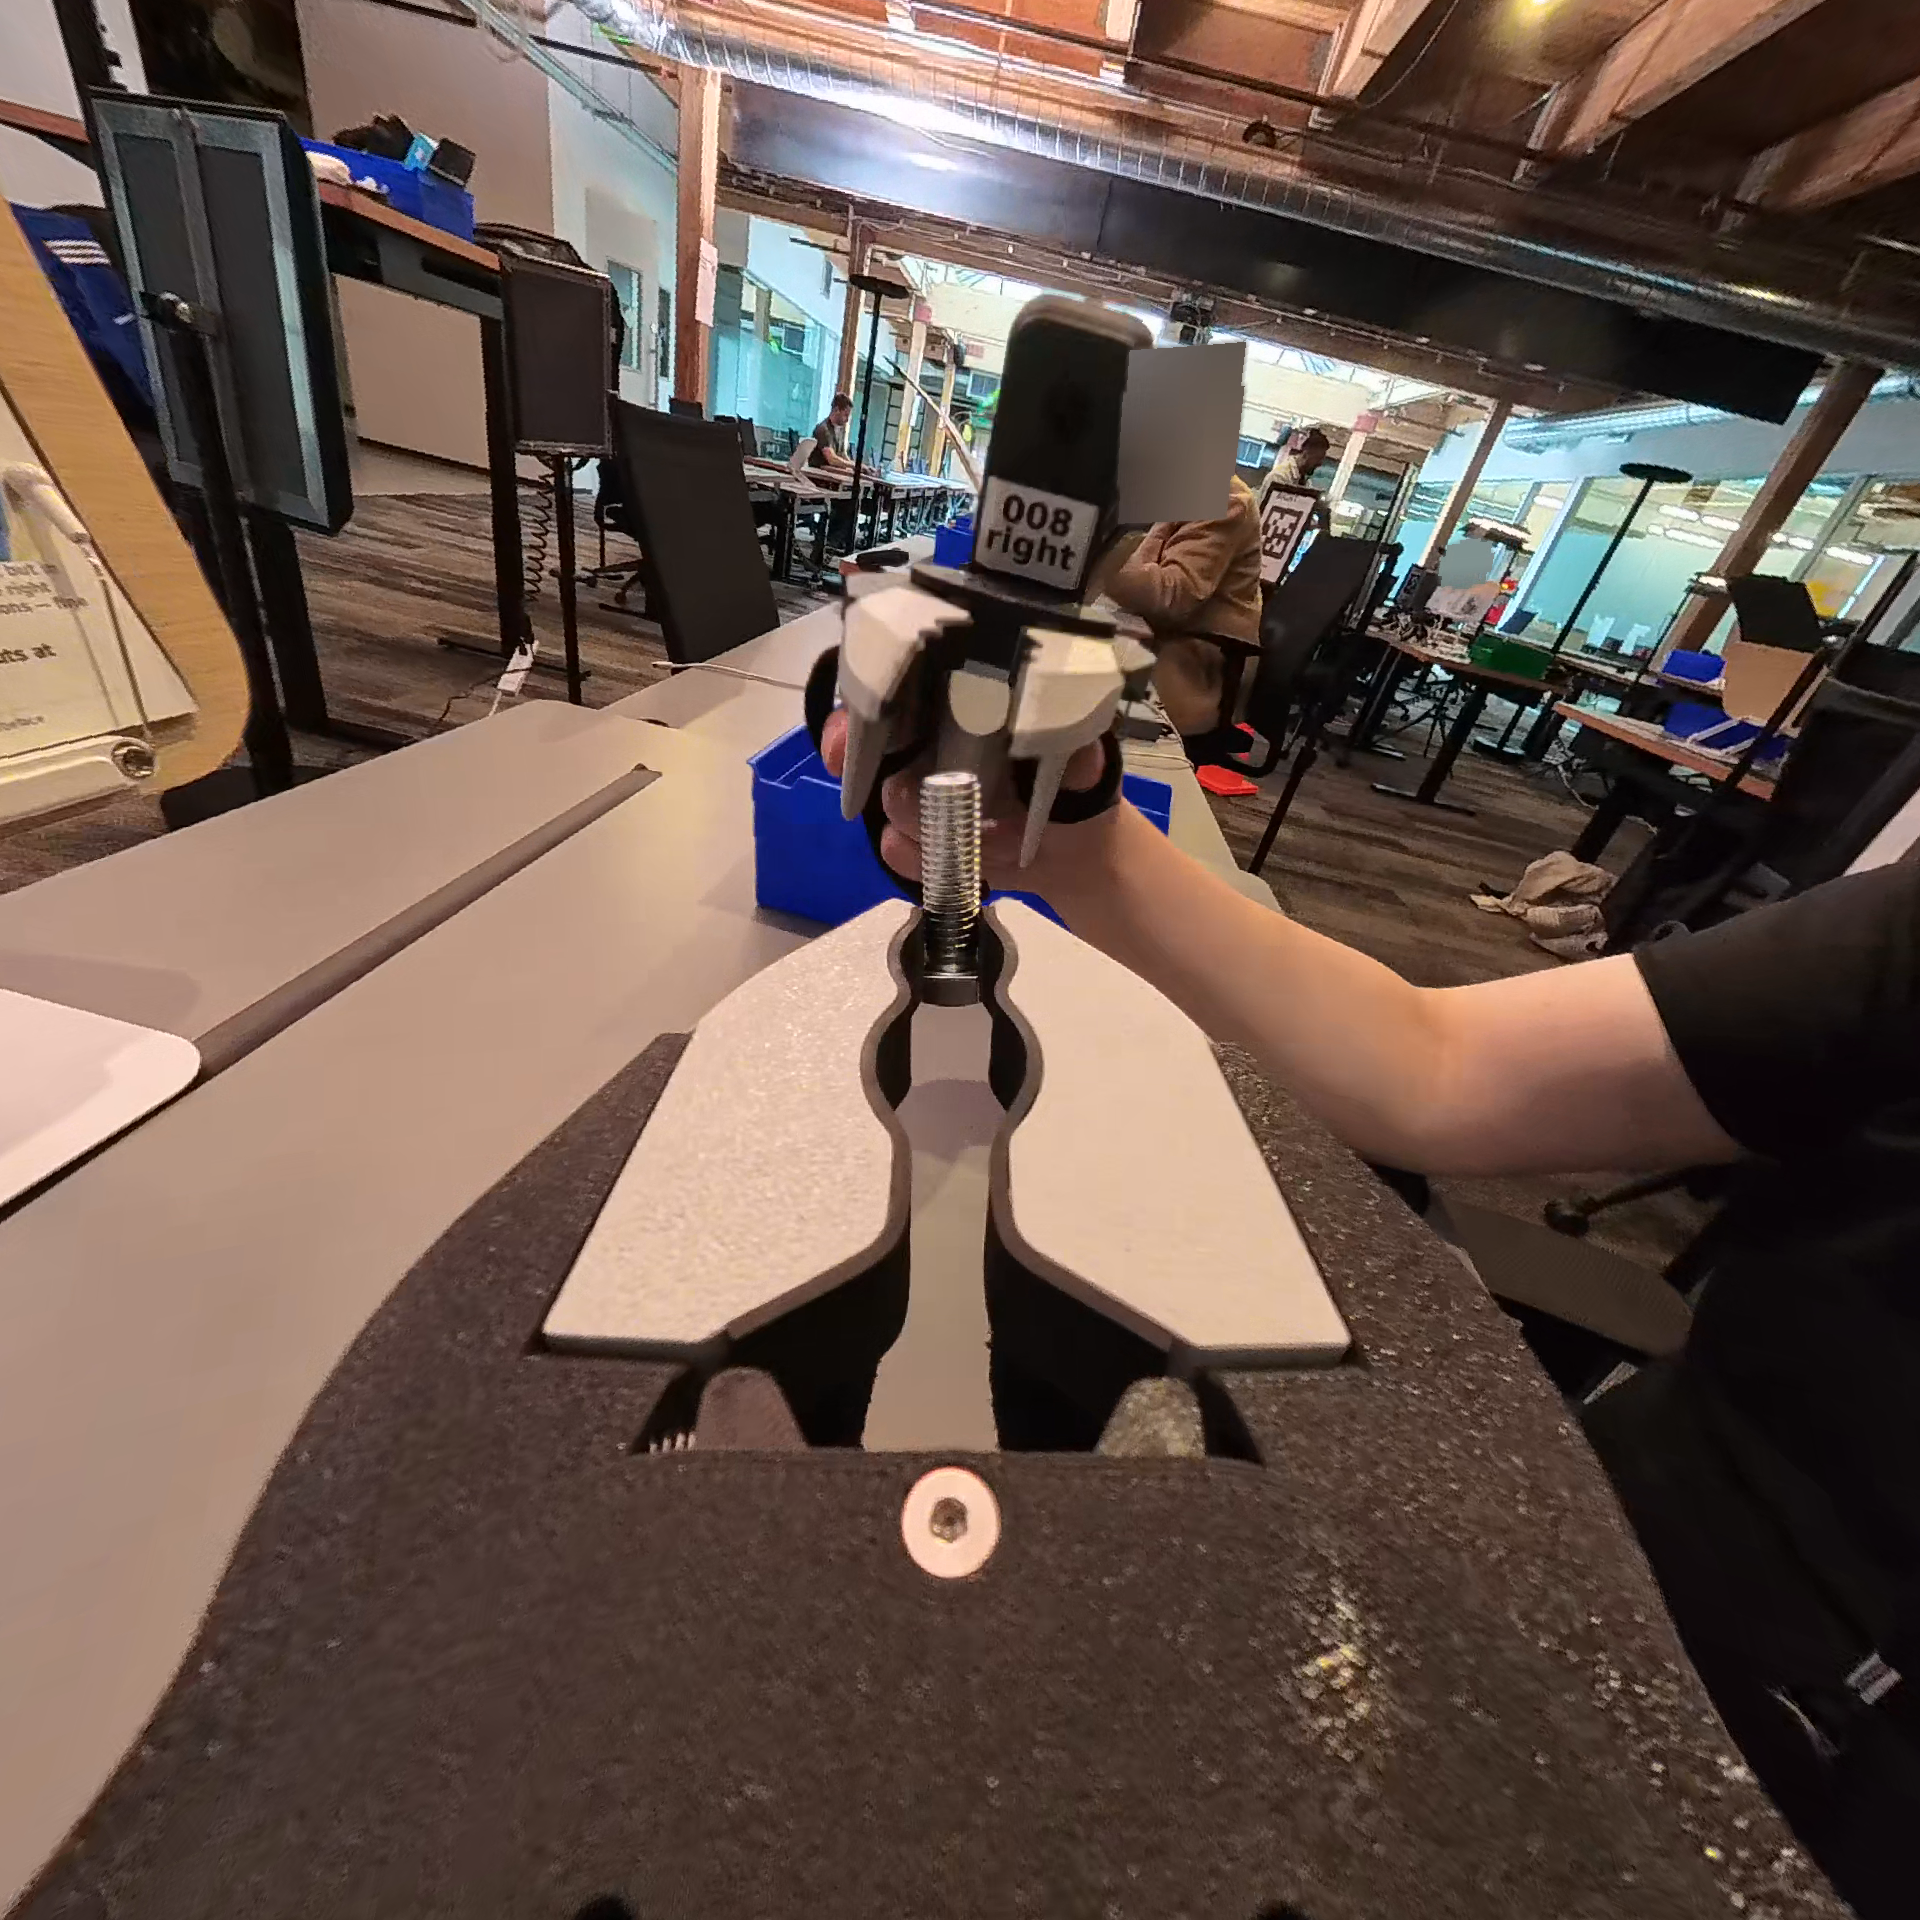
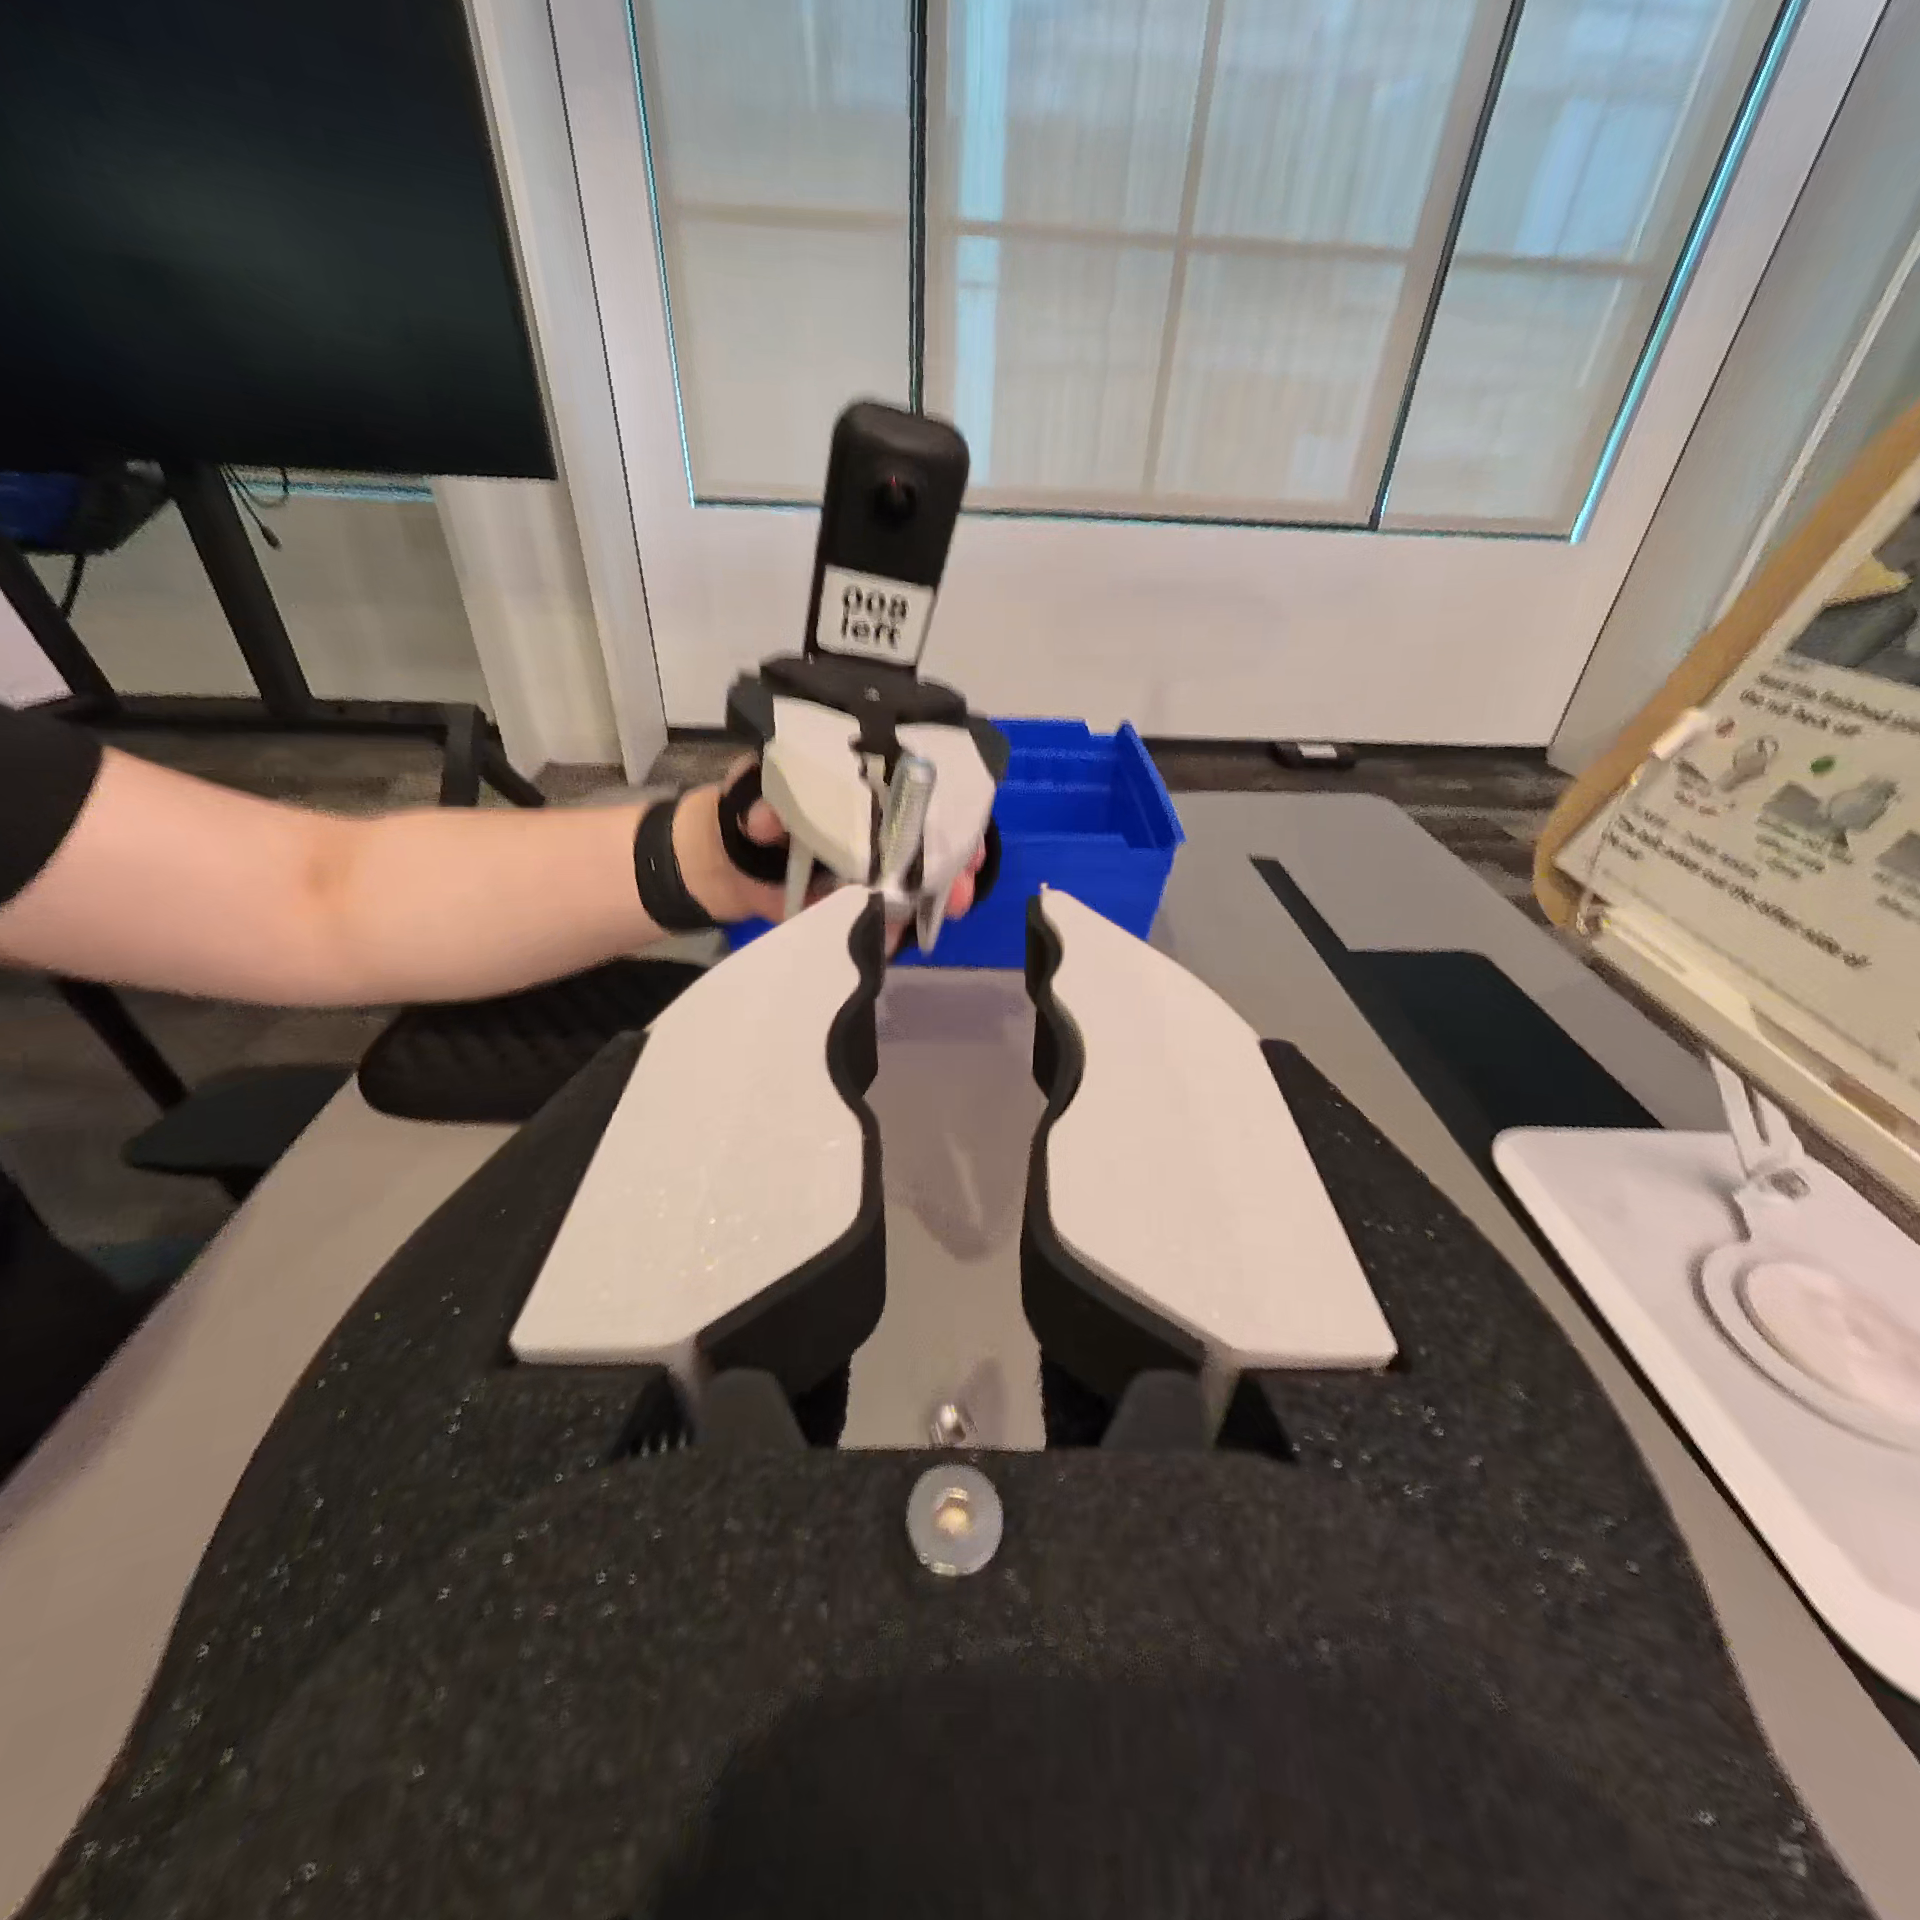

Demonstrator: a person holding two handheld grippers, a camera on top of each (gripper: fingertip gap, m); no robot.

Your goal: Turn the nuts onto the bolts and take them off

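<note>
open gap between right tool (image 2: 951,914) fingers, bolt (image 1: 950,842) just ahead; blue bin (image 2: 1081,831) behind, document stand (image 2: 1756,831) right

Left wrist view: camera sits just behind its own gripper (image 1: 948,935), looking forward along the fingers, very near them; they fill the lower centre of frame. It faces across the grey worktop (image 1: 416,883) into a long open office.

Right wrist view: same mounting on the right gripper (image 2: 956,935), facing the opposite way, toward a windowed wall at top of frame.

The two cameras face each other closely. Shared: each shows the other gripper at frame centre, plus the bolt (image 1: 950,831), the blue bin (image 2: 1081,831) and the worktop.
</note>
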